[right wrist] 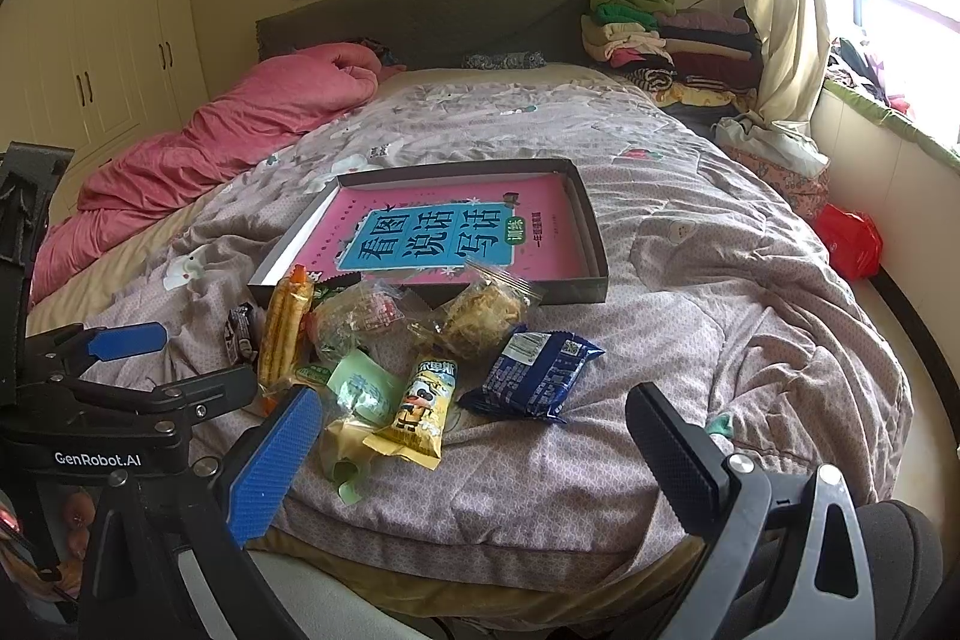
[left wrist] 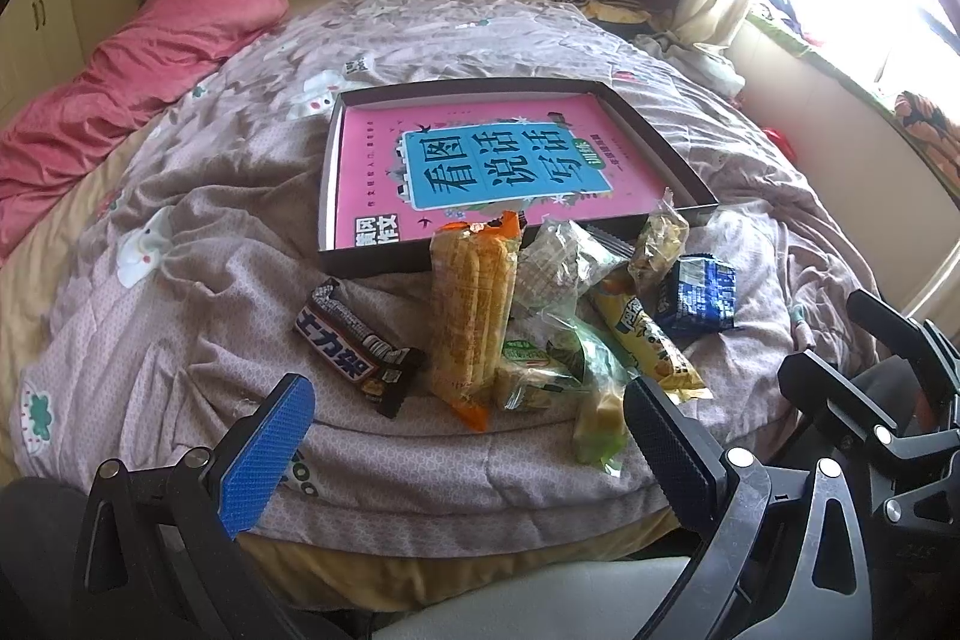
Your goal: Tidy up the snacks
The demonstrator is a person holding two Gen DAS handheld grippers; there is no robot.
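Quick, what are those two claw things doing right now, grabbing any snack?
Left gripper: open, fingers spread, holding nothing.
Right gripper: open, fingers spread, holding nothing.

Pink book (left wrist: 480, 160) in the shallow box (left wrist: 654, 124) has a blue panel w/ big black chars 看图说话写话, upside down from the cameras, plus a green tag 训练 beside it; smaller print on the cover is too small to read. Dark candy bar wrapper (left wrist: 354, 352) on the quilt reads 士力架 in blue-on-white letters. In the right wrist view the left gripper (right wrist: 129, 364) body carries white "GenRobot.AI"; text on other snack packs is too blurred to read.
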